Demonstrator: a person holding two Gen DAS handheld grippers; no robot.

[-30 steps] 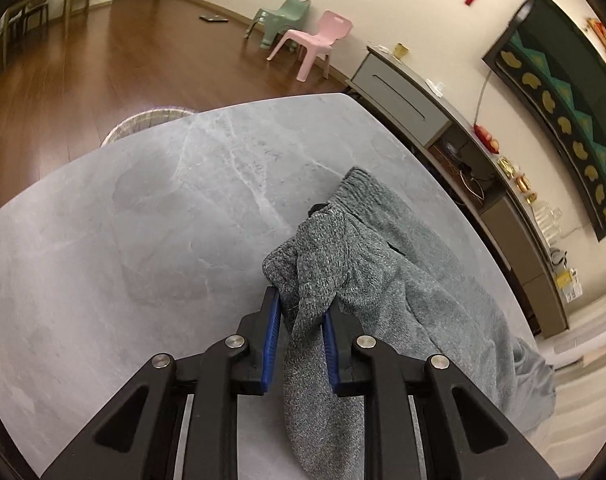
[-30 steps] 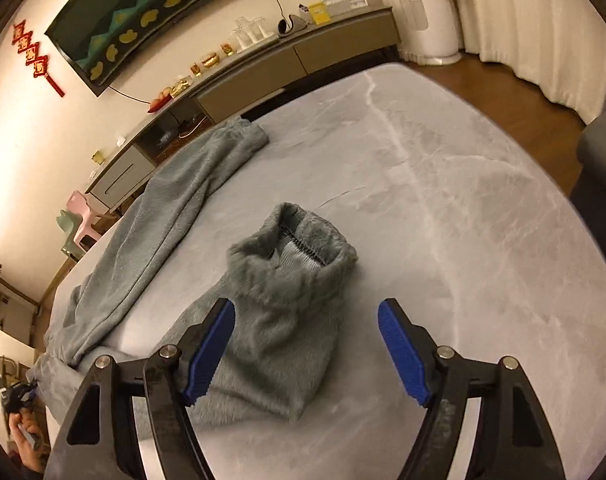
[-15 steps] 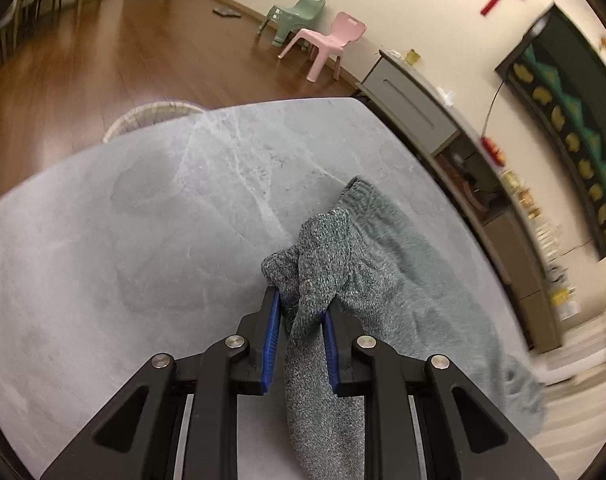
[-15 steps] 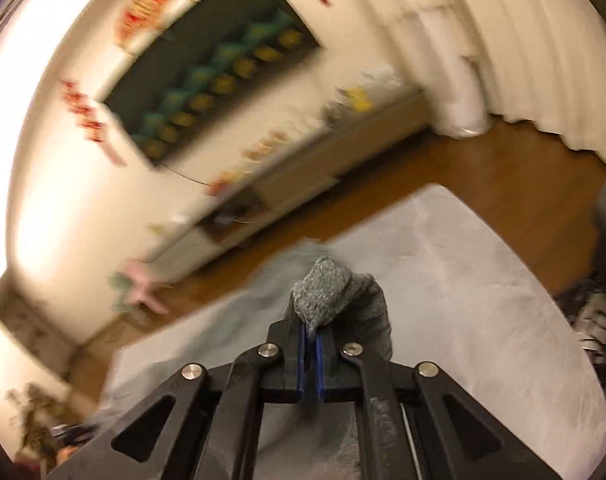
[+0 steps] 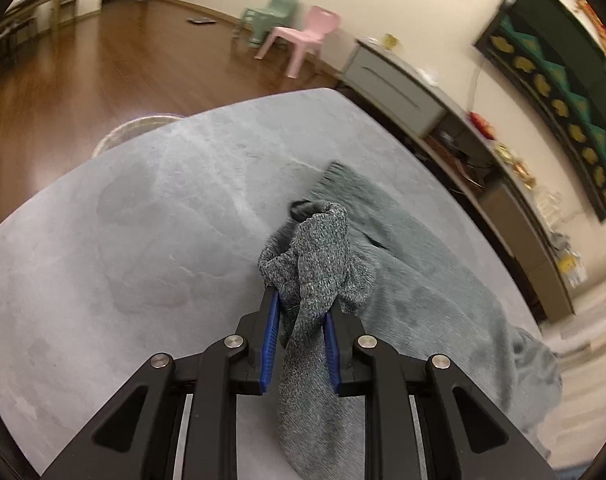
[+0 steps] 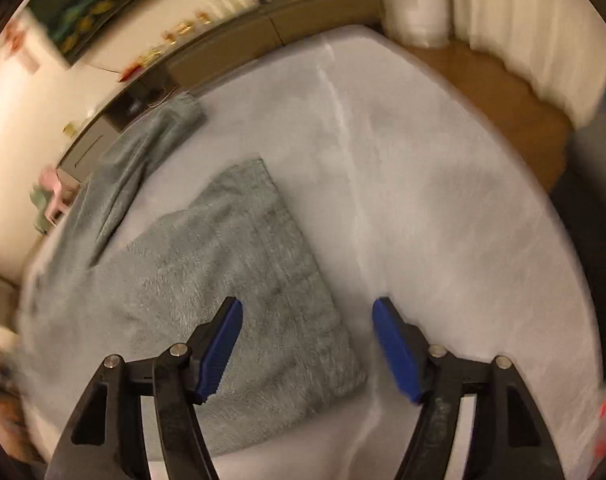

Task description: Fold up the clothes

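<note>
A pair of grey fleece trousers (image 5: 419,280) lies on a grey marble table (image 5: 143,220). My left gripper (image 5: 301,300) is shut on a bunched fold of the grey cloth, lifted a little off the table. In the right wrist view the trousers (image 6: 231,280) lie flat, with one leg folded over as a broad panel and the other leg running back left. My right gripper (image 6: 307,316) hovers over that panel's right edge. Its jaws are opening and nothing is pinched between them. This view is motion-blurred.
A low sideboard (image 5: 483,152) with small items runs along the wall past the table's far edge. Pink and green child chairs (image 5: 303,36) stand on the wood floor. A round basket (image 5: 139,128) sits by the table's far left edge. White curtains (image 6: 523,28) hang beyond the table's right side.
My right gripper shut on the trouser cuff, lifted it, then let go; the leg now lies flat and folded over. My left gripper has kept its grip and hardly moved.
</note>
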